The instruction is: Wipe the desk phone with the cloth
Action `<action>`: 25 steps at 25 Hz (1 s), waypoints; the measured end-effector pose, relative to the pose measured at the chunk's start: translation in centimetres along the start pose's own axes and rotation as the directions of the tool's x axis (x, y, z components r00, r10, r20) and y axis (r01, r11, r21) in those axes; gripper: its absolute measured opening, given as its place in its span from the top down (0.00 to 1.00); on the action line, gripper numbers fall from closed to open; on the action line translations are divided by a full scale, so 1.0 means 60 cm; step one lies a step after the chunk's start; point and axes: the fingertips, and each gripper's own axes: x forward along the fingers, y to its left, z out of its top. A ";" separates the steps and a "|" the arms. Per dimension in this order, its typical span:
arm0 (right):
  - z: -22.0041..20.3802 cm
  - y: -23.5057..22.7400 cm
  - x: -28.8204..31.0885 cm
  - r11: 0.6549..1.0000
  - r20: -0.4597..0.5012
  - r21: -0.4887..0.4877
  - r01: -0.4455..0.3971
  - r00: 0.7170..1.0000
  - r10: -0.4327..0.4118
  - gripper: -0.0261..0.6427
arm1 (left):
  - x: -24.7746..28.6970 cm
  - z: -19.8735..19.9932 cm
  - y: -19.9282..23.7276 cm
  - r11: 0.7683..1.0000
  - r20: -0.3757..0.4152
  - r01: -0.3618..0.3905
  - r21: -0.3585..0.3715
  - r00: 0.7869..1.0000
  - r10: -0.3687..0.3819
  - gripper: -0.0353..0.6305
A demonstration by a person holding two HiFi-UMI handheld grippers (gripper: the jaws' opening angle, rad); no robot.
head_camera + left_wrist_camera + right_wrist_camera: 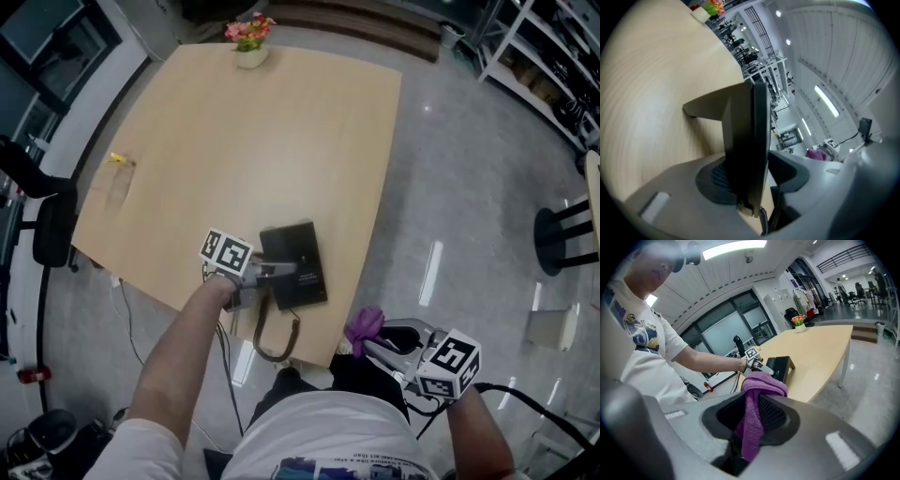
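Observation:
The black desk phone (298, 264) sits near the front edge of the wooden table (262, 141), and its cord (272, 345) loops down over that edge. My left gripper (279, 272) reaches in from the left, its jaws around the phone's near side. In the left gripper view the phone's dark edge (746, 136) stands between the pads with a thin gap on the right. The left gripper (751, 171) is open. My right gripper (372, 341) hangs off the table's front corner, shut on a purple cloth (364, 324). The cloth (757, 401) bunches between the right gripper's (753, 420) pads.
A pot of flowers (249, 42) stands at the table's far edge and a small yellow item (119, 159) lies at its left side. A black chair (52, 225) is left of the table, and a black stool (562, 234) stands on the shiny floor at the right.

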 end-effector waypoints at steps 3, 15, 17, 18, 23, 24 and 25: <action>0.005 0.007 0.008 1.000 -0.007 -0.022 -0.004 1.000 0.004 0.83 | -0.004 0.002 0.007 0.998 -0.008 -0.068 0.005 0.998 0.068 0.57; 0.028 0.034 0.046 0.987 0.010 -0.143 0.072 0.997 -0.072 0.83 | -0.053 0.002 -0.014 0.975 0.138 -0.201 0.094 0.973 0.187 0.35; 0.029 0.042 0.055 0.983 0.019 -0.161 0.091 0.996 -0.089 0.83 | -0.081 -0.012 -0.015 0.964 0.167 -0.238 0.120 0.962 0.217 0.35; 0.029 0.047 0.059 0.981 0.024 -0.166 0.101 0.995 -0.098 0.83 | -0.096 -0.018 -0.014 0.960 0.188 -0.254 0.120 0.955 0.229 0.35; 0.025 0.072 0.076 0.966 0.058 -0.179 0.189 0.982 -0.181 0.83 | -0.169 -0.072 -0.033 0.934 0.285 -0.322 0.152 0.919 0.271 0.38; 0.023 0.077 0.077 0.963 0.070 -0.172 0.208 0.978 -0.199 0.83 | -0.175 -0.090 -0.042 0.927 0.292 -0.329 0.182 0.918 0.268 0.40; 0.019 0.083 0.076 0.960 0.079 -0.166 0.226 0.973 -0.216 0.83 | -0.180 -0.109 -0.052 0.920 0.302 -0.331 0.210 0.917 0.261 0.42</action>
